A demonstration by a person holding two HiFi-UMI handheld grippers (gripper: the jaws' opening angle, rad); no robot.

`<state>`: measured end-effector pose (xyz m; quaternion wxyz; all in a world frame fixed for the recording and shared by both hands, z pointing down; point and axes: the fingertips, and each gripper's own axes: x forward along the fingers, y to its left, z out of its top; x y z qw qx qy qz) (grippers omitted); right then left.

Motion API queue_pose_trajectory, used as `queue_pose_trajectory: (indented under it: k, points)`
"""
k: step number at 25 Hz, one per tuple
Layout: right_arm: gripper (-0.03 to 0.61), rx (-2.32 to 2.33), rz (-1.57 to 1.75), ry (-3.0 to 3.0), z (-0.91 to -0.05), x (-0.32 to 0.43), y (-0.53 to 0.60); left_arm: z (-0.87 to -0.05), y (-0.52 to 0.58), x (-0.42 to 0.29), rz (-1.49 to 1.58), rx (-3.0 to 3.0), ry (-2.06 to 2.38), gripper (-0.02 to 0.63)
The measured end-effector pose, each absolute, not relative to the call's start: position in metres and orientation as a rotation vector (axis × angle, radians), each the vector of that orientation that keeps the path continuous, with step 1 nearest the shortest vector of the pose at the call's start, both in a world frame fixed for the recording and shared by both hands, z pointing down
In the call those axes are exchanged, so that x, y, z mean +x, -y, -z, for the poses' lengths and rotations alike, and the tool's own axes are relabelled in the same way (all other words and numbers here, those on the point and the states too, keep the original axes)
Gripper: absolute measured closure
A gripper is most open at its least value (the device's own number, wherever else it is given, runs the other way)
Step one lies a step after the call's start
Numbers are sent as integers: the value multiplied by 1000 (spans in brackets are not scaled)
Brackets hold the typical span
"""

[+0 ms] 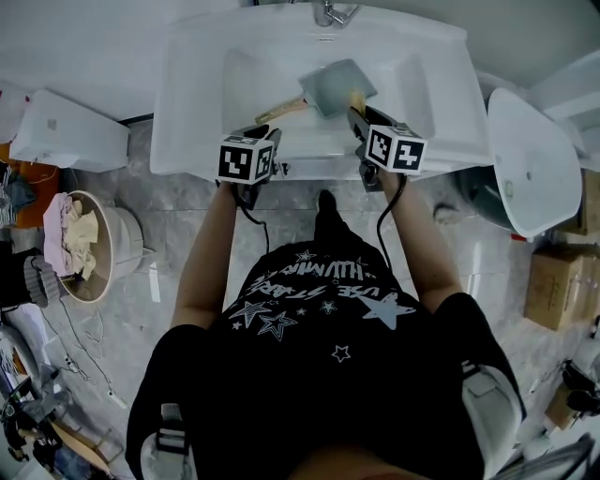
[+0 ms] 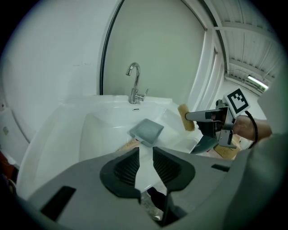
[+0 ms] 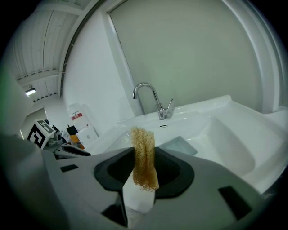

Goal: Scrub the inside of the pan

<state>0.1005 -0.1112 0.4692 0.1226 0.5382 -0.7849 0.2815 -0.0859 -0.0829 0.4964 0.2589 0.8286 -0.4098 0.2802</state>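
Observation:
A square grey pan point(image 1: 337, 86) with a wooden handle point(image 1: 281, 110) lies tilted inside the white sink point(image 1: 192, 103). My left gripper point(image 1: 266, 132) hovers over the sink's front rim near the handle's end, open, with nothing between its jaws. In the left gripper view the pan point(image 2: 146, 130) lies ahead of the left gripper point(image 2: 145, 164). My right gripper point(image 1: 357, 114) is shut on a yellow-brown sponge point(image 1: 356, 99) just above the pan's right edge. The right gripper view shows the sponge point(image 3: 144, 157) standing upright between the jaws, with the pan point(image 3: 178, 145) behind it.
A chrome faucet point(image 1: 331, 13) stands at the back of the sink. On the floor, a round basket of cloths point(image 1: 81, 246) sits at the left, and a white basin point(image 1: 530, 159) and cardboard boxes point(image 1: 559, 286) at the right. The person stands close against the sink's front.

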Motion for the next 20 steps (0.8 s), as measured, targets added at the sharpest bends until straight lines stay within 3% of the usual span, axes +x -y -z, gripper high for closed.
queue_pose_trajectory:
  k: [20]
  points:
    - [449,1542,-807,2262,-467,99,100,-489,78,-88,-739,2268,1107,512]
